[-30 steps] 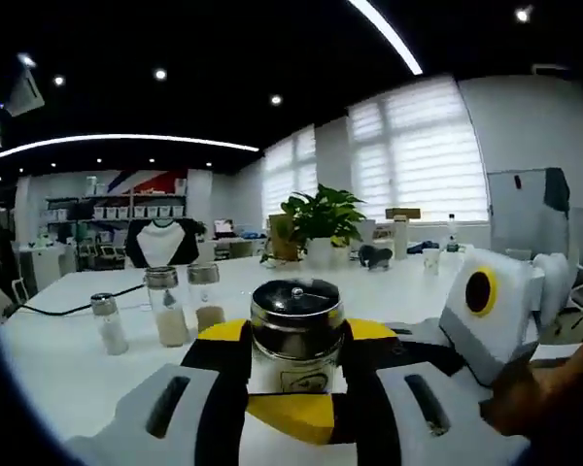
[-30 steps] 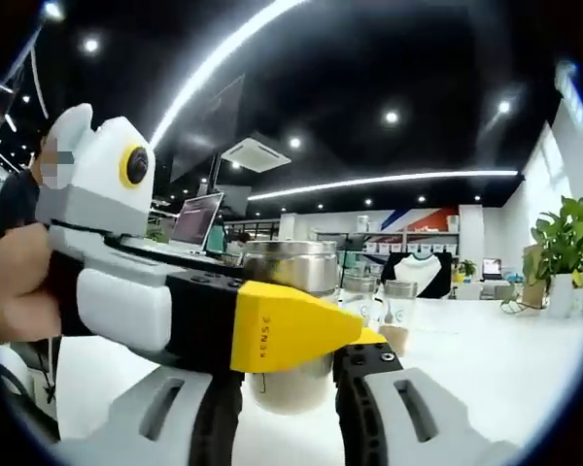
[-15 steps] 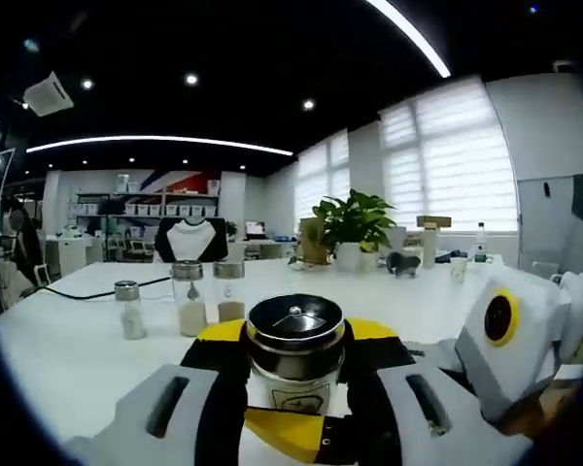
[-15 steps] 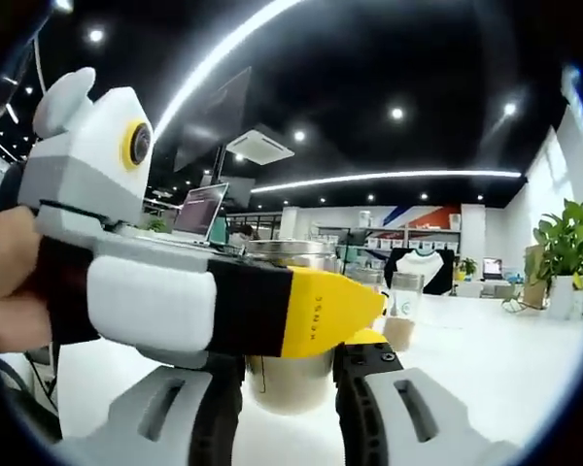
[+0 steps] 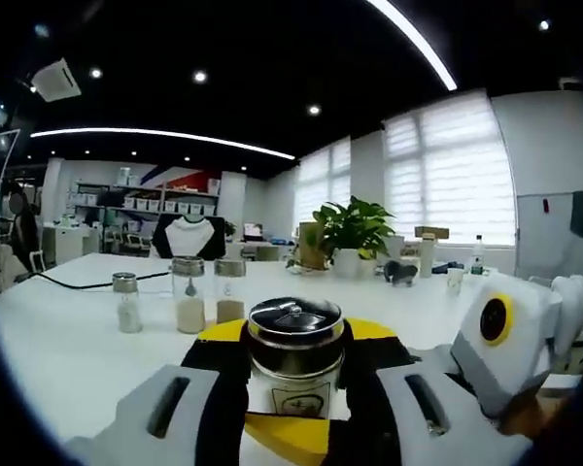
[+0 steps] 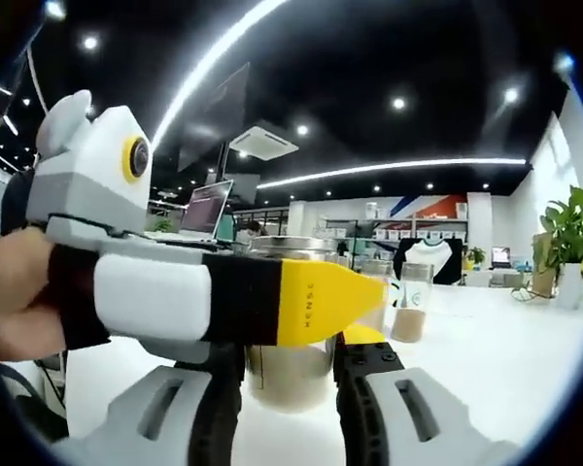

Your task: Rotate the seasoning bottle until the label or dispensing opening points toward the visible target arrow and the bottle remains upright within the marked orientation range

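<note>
**Both grippers clamped on the bottle, mid-turn**

From where I stand, the white table [image 5: 58, 349] takes up the lower half of the left gripper view, running back to a potted plant [image 5: 355, 228] right of centre and blinds on the right wall. A person's hand [image 6: 15, 296] at the left edge of the right gripper view carries the left gripper [image 6: 350, 301], whose long white, black and yellow body reaches across that frame from the left.

The seasoning bottle [image 5: 295, 354] stands upright at the lower centre of the left gripper view, steel lid up, a pale label with a small dark mark facing the camera. The left gripper's yellow-tipped jaws sit against its two sides, pinching it. In the right gripper view the same bottle [image 6: 290, 374] is at lower centre, partly behind the left gripper's yellow tip, and the right gripper [image 6: 287, 383] has its black jaws pressed to both flanks of the bottle, so it is held from two directions at once.

Three small spice jars [image 5: 189, 296] stand in a row at centre left, well apart from the bottle.

I judge the rotating step to be in hand. I see no target arrow or marked range in either view, so I cannot say how far the label is from its heading. The next move seems to call for one gripper easing off so the other can twist the bottle about its upright axis without tipping it.
</note>
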The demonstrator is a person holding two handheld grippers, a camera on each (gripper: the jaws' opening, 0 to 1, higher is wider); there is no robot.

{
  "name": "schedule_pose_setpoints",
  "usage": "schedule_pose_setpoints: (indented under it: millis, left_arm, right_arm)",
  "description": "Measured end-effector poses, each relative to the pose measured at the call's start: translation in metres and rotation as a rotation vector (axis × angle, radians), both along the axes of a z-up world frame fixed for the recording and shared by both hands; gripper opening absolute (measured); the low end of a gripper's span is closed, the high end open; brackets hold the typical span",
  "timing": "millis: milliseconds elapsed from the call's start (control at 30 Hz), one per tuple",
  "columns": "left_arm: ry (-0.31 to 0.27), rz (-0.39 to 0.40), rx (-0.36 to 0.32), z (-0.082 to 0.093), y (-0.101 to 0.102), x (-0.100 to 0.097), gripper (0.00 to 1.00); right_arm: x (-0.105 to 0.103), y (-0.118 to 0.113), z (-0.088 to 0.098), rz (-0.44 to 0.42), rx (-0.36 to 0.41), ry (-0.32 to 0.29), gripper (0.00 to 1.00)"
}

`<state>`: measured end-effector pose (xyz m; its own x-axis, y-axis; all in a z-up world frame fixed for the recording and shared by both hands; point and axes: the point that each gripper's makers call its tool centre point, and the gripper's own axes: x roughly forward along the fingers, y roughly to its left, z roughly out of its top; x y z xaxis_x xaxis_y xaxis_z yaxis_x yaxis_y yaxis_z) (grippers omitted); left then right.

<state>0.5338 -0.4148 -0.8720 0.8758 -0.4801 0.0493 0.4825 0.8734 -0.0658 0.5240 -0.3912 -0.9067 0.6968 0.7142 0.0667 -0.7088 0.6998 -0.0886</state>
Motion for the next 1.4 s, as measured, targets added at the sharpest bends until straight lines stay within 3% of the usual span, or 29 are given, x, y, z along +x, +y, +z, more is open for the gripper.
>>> schedule_pose_setpoints:
  millis: [100,233,400,533,633,700,933,1400]
  left_arm:
    - [-0.005,-0.002,0.006,0.001,0.000,0.000,0.38]
    - [-0.012,-0.003,0.014,0.001,0.001,0.000,0.38]
    - [-0.018,0.005,0.026,0.002,0.005,0.001,0.38]
    - [-0.017,0.031,0.027,0.004,0.015,0.004,0.38]
    - [-0.020,0.034,0.033,0.004,0.016,0.004,0.38]
    - [-0.019,0.036,0.039,0.003,0.017,0.004,0.38]
    - [-0.016,0.064,0.028,0.002,0.035,0.007,0.38]
    - [-0.020,0.192,0.047,-0.002,0.092,0.019,0.39]
  right_arm:
    - [0.000,0.001,-0.003,0.021,0.038,0.049,0.35]
    - [-0.001,-0.001,-0.002,0.013,0.036,0.043,0.39]
    - [0.001,-0.006,-0.006,-0.007,0.022,0.055,0.58]
    - [0.004,-0.012,-0.005,-0.027,0.013,0.029,0.66]
    - [0.003,-0.012,-0.002,-0.019,0.025,0.021,0.66]
    - [0.003,-0.012,-0.004,-0.008,0.045,0.053,0.65]
    - [-0.001,-0.020,-0.002,-0.025,0.018,0.015,0.65]
    - [0.007,-0.041,0.001,-0.072,0.035,0.046,0.65]
